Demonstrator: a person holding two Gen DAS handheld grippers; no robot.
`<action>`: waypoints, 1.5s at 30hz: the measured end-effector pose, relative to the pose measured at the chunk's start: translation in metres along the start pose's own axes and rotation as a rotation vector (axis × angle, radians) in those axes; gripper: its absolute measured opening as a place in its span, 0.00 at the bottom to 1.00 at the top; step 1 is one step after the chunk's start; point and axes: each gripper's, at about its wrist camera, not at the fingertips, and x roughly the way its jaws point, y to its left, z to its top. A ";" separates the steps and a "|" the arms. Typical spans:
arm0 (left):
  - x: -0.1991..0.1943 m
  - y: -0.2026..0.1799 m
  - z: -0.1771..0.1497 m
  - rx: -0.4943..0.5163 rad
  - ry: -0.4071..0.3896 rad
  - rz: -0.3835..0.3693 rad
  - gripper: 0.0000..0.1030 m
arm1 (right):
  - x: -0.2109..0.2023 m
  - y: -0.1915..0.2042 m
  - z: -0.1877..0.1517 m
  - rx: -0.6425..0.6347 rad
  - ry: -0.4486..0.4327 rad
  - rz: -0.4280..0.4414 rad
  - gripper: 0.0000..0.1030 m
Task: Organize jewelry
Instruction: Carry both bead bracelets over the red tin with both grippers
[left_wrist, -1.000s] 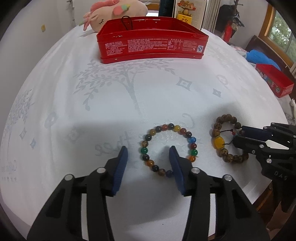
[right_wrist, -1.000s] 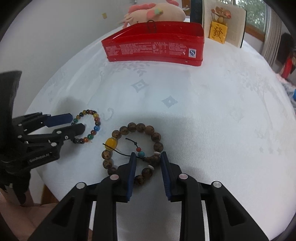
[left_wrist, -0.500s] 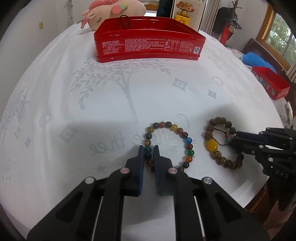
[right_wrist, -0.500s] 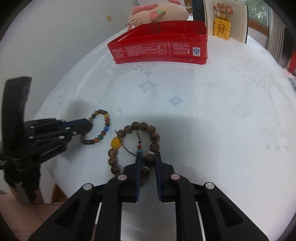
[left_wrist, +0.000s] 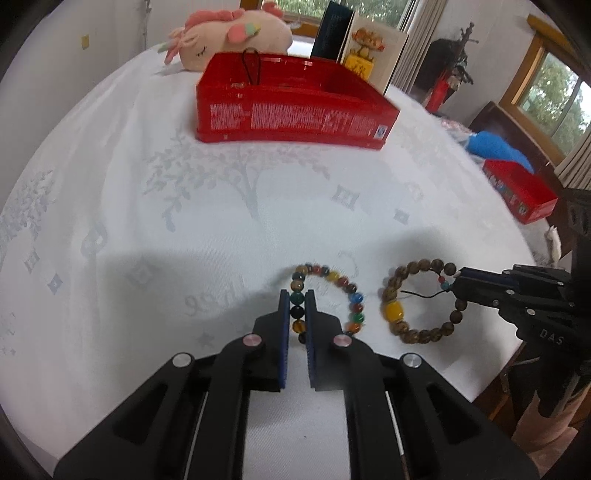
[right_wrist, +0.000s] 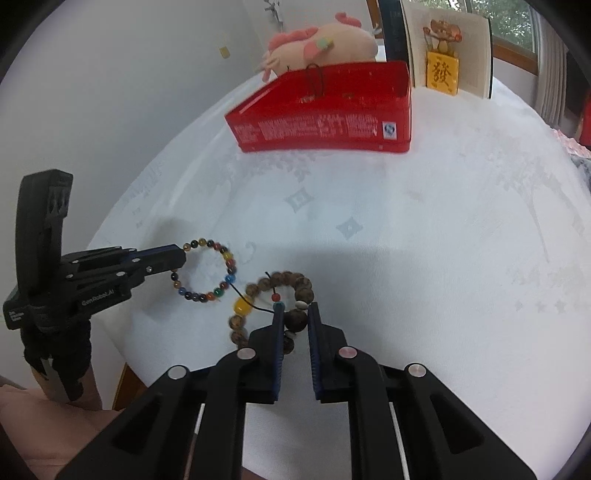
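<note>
Step in hand: looks like the pickup stage, both bracelets pinched at once and, I'd guess, about to come off the cloth.
Left gripper (left_wrist: 297, 314): clamped down on the near-left side of the multicoloured bracelet (left_wrist: 328, 299), a few beads squeezed between the blue pads.
Right gripper (right_wrist: 295, 321): closed on the near side of the wooden bracelet (right_wrist: 275, 306), a brown bead held between its pads.
Where they are: both bracelets sit near the front edge of the white tablecloth (left_wrist: 147, 221), coloured one on the left, wooden one just beside it on the right, not touching as far as I can see.
Red tin (left_wrist: 295, 107): open box at the far side, well apart from the bracelets. Something looped and dark sticks up inside it, can't tell what.
Next move: my read is lift both, carry them far across to the tin and let go over it. Needs enough height to clear the tin wall, since the loops will dangle.
Looks, coloured one: small round glossy beads in green, blue, amber, red and dark.
Looks, wooden one: bigger mottled brown beads, one fat yellow bead, a thin black cord with tiny red and teal beads.
Background: plush toy (left_wrist: 229, 33) behind the tin.
</note>
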 end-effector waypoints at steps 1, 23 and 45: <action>-0.004 -0.001 0.002 0.001 -0.010 -0.006 0.06 | -0.003 0.000 0.001 -0.001 -0.007 0.000 0.12; -0.047 -0.003 0.066 0.021 -0.145 -0.023 0.06 | -0.048 -0.002 0.074 -0.061 -0.117 -0.001 0.12; -0.005 0.012 0.223 0.013 -0.175 0.017 0.06 | -0.008 -0.034 0.243 -0.042 -0.158 -0.042 0.12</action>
